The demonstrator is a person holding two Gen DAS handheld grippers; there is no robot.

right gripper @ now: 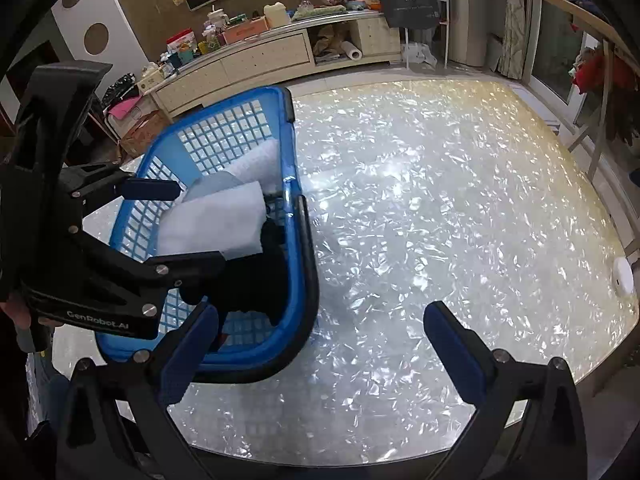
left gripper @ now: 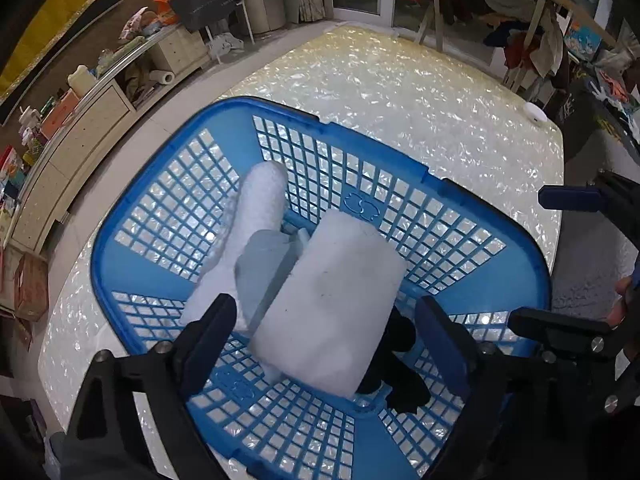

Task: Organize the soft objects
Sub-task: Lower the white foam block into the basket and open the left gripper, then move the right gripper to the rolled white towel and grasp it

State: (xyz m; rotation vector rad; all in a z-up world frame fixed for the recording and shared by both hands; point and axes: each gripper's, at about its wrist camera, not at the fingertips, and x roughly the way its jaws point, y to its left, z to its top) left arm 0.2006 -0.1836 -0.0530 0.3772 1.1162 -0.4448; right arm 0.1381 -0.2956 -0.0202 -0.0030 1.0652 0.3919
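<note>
Both grippers stand released: the left gripper (left gripper: pixel 324 336) hovers astride the folded white towel (left gripper: pixel 328 304) in the blue basket (left gripper: pixel 120 256), the right gripper (right gripper: pixel 320 344) over the bare table (right gripper: pixel 440 184).

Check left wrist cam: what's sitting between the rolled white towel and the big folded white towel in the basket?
In the left wrist view, a pale blue-grey folded cloth lies between the rolled white towel and the folded white towel, inside the blue basket.

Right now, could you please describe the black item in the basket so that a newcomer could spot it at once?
Find the blue plastic basket on the shiny pearly table. Inside it lie pale folded cloths; the largest is a white folded towel in the middle. The black soft item is tucked against that towel's edge nearest the basket's black handle, and it is the only dark piece among white and pale grey ones.
</note>
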